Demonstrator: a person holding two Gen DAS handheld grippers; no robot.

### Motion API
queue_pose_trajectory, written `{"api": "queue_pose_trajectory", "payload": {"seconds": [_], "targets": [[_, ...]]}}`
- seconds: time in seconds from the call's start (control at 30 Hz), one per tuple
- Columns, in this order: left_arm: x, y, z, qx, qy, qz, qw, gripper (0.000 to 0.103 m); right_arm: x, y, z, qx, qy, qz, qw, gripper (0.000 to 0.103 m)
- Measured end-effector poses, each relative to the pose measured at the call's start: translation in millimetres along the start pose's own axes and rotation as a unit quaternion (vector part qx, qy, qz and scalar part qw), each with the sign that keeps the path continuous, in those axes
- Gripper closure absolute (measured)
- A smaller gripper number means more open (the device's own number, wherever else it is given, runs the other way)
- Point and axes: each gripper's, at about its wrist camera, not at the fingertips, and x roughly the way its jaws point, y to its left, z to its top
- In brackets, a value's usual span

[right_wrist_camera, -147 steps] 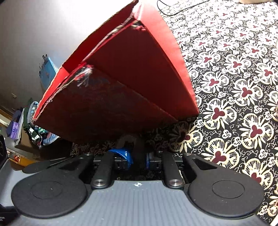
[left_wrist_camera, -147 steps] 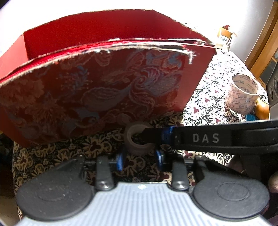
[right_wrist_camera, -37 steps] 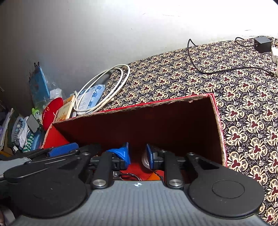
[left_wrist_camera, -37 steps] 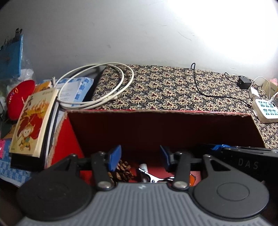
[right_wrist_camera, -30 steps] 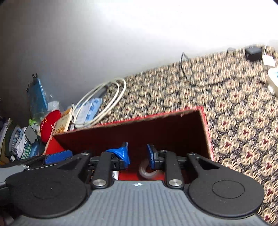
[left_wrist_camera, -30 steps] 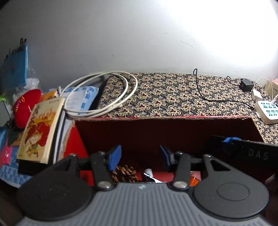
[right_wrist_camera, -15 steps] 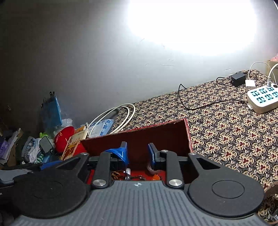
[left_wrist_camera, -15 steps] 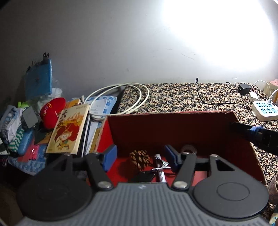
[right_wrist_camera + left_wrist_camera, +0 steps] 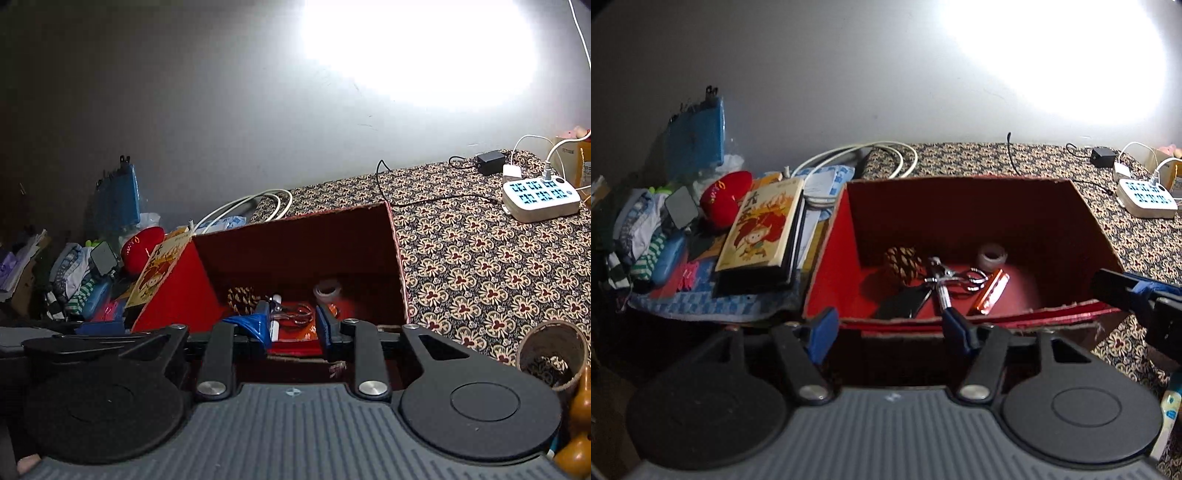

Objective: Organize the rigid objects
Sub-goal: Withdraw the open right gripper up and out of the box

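Both grippers now above the red box [image 9: 960,206]
The small tape roll [image 9: 992,255] now lies inside the box; both grippers, earlier low before it, are empty.

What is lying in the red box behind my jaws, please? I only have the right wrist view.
Observer: An orange bar lies flat on the floor of the red box, just right of the metal tool.
Operator: Is anything nearer the front wall?
Observer: Yes, a flat black piece lies beside that wall, left of the tool's handle.
Operator: Is the left gripper holding anything?
Observer: No, the left gripper is empty, with its jaws apart, just outside the front wall.
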Motion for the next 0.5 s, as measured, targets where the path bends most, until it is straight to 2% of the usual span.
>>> {"api": "queue_pose_trajectory", "payload": {"seconds": [0.13, 0.33, 0.5], "targets": [[7, -1, -21, 0.005, 0.036, -0.013, 0.9993, 0.041, -3, 0, -16, 0.02, 0.02, 0.002, 1.0, 0.094], [24, -4, -47, 0.006, 0.106, -0.042, 0.9935, 0.041, 1, 4, -43, 0.03, 0.063, -0.022, 0.997, 0.093], [34, -3, -62, 0.003, 0.141, -0.04, 0.9893, 0.041, 2, 4, -60, 0.038, 0.088, -0.043, 0.994, 0.093]]}}
